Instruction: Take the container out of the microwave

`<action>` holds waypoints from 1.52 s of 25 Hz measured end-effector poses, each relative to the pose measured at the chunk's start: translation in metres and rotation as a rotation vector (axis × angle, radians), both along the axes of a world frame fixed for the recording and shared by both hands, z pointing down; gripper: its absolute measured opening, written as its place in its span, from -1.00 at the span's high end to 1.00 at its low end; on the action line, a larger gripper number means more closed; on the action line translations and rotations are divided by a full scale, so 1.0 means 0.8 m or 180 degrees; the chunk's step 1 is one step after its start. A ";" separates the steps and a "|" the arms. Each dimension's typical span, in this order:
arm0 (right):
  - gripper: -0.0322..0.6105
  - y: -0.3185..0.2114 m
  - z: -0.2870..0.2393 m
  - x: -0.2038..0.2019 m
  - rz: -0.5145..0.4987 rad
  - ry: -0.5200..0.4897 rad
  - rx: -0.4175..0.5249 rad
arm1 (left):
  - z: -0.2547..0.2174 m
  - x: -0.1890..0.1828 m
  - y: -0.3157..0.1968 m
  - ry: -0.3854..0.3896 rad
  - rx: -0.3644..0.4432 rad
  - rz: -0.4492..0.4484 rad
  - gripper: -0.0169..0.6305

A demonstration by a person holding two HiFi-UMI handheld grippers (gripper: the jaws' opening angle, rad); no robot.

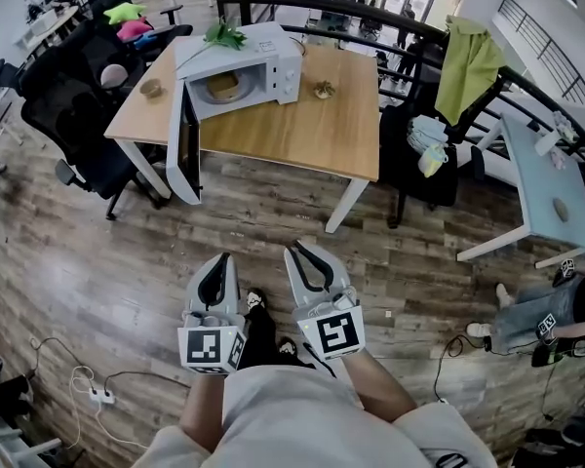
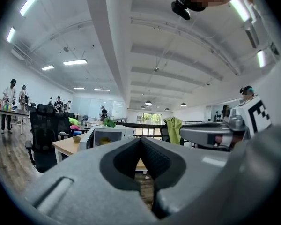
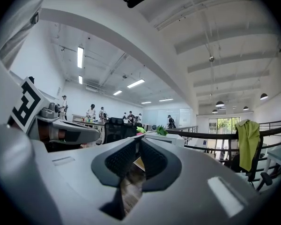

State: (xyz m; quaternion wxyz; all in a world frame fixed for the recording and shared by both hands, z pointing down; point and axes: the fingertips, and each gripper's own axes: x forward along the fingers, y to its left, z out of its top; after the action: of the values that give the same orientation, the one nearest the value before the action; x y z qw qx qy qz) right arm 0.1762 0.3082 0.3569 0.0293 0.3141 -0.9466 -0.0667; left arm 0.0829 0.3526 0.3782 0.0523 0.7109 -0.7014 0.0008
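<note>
Both your grippers hang low in front of you over the plank floor (image 1: 127, 261), well short of the table (image 1: 302, 135). The left gripper (image 1: 221, 258) has its jaws pressed together at the tips and pinches nothing. The right gripper (image 1: 296, 253) is the same: tips meeting, only the oval hollow behind them open. The two sit side by side, near each other but apart.

The container (image 1: 221, 86) is inside the microwave (image 1: 273, 61), which stands toward the back left of the table with a leafy green sprig (image 1: 224, 34) on top. The microwave door (image 1: 185, 144) is swung wide open to your left, and its free edge juts out beyond the table's front edge.

Between you and the table's front edge the floor is open. To the left of the door, black office chairs (image 1: 68, 115) crowd the table's corner. A small bowl (image 1: 152, 87) sits on the tabletop just left of the microwave, and a small object (image 1: 324, 90) lies to its right. A cable and power strip (image 1: 97, 394) lie on the floor at your lower left. A light blue table (image 1: 536, 178) stands well to your right.
</note>
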 end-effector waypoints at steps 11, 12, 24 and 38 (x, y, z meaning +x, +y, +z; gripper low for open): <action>0.73 -0.090 0.005 -0.026 0.0106 0.0110 -0.0001 | 0.005 -0.028 -0.098 0.0050 -0.0008 0.0140 0.94; 0.73 -0.098 0.006 -0.029 0.0117 0.0118 -0.0017 | 0.005 -0.031 -0.108 0.0052 -0.0018 0.0157 0.94; 0.73 -0.203 0.023 -0.072 0.0416 0.0278 -0.0169 | 0.010 -0.077 -0.224 0.0105 -0.0046 0.0487 0.94; 0.72 -0.276 0.028 -0.125 0.0591 0.0421 -0.0128 | 0.024 -0.118 -0.301 0.0165 -0.0089 0.0813 0.94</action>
State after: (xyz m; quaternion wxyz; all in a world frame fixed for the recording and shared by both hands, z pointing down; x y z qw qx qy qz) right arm 0.0760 0.0874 0.3796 0.1040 0.3947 -0.9106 -0.0653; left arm -0.0113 0.1118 0.3971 0.0798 0.7933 -0.6035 -0.0013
